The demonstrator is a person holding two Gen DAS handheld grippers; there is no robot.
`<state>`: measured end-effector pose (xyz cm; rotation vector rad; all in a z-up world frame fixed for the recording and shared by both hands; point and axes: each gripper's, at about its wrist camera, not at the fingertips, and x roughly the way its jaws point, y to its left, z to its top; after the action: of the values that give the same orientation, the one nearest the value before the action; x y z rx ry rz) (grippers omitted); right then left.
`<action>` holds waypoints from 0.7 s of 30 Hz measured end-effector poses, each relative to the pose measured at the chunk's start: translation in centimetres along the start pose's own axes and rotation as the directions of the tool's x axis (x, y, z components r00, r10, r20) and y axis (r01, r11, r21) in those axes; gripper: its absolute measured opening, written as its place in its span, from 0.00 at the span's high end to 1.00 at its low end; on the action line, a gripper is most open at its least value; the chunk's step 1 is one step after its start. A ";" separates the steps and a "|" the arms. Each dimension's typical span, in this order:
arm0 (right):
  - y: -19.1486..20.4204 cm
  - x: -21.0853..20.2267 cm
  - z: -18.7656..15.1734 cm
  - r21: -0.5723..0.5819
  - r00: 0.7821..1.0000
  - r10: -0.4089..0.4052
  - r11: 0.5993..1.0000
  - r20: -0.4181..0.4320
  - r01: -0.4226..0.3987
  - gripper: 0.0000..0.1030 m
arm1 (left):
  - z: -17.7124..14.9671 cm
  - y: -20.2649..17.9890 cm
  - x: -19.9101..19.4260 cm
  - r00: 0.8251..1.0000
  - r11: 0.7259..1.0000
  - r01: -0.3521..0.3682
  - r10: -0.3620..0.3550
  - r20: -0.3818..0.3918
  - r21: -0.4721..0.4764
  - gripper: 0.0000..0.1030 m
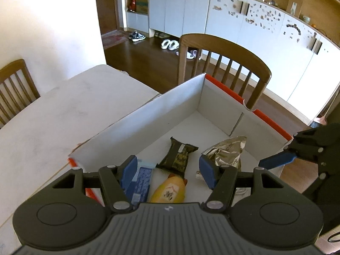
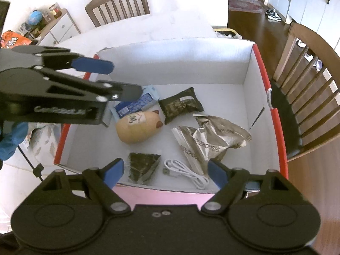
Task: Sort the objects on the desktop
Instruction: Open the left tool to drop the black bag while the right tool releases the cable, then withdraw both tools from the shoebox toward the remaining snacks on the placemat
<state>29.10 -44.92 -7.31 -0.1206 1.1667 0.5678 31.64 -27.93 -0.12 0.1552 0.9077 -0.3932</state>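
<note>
A white box with a red rim (image 2: 263, 72) stands on the table and holds several items: a blue packet (image 2: 136, 105), a yellow squeeze toy (image 2: 136, 128), a dark snack bar (image 2: 180, 106), a silver foil bag (image 2: 212, 140), a dark triangular packet (image 2: 143, 165) and a white USB cable (image 2: 184, 170). My left gripper (image 1: 167, 170) is open and empty above the box's near end, over the blue packet (image 1: 140, 180), the toy (image 1: 170, 191) and the snack bar (image 1: 179, 155). My right gripper (image 2: 165, 172) is open and empty above the box's near wall.
The box (image 1: 148, 110) sits on a white table (image 1: 53, 116). Wooden chairs (image 1: 225, 63) stand behind the box and at the table's far side (image 2: 119, 2). A patterned white bag (image 2: 42, 144) lies on the table left of the box.
</note>
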 end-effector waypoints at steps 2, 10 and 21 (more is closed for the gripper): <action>0.3 -0.1 -0.1 0.007 1.000 -0.009 1.000 0.003 0.009 0.15 | -0.5 0.4 -0.8 1.000 1.000 0.002 -0.002 0.006 -0.004 0.39; 1.8 -0.9 -0.7 0.046 0.999 -0.043 0.998 0.031 0.042 0.10 | -2.4 1.6 -4.3 0.997 0.999 0.032 -0.031 0.064 -0.016 0.25; 5.8 -2.0 -1.0 0.065 0.995 -0.037 0.997 0.091 0.031 0.07 | -5.7 4.2 -8.8 0.993 0.998 0.042 -0.037 0.109 -0.041 0.18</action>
<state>24.90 -41.07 -4.81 -0.0596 1.0893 0.5007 24.25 -20.10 3.20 0.0755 0.8130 -0.4143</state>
